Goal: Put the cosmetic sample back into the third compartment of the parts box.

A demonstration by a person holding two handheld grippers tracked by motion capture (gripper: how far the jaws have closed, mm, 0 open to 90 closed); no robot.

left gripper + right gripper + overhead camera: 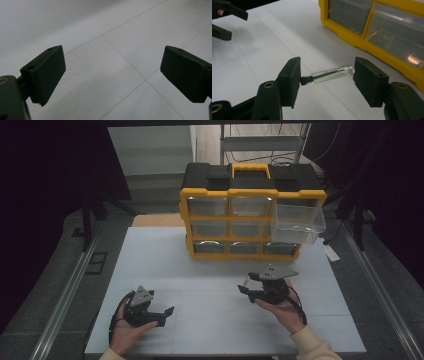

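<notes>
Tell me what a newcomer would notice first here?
Probably the yellow and black drawer cabinet at the far side of the white table, with its top right clear drawer pulled out. Next, the small glass vial with a black cap, held end to end between the right gripper's jaws. The left gripper hangs open near the table's front left.

White tiled table (pixel 165 270), yellow-and-black drawer organizer (pixel 250 210) standing at its far edge, one drawer (pixel 298 223) pulled out

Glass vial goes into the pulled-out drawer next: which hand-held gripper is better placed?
Right. The right hand-held gripper already holds the glass vial end to end and sits nearer the open clear drawer; the left hand-held gripper is open, empty.
</notes>
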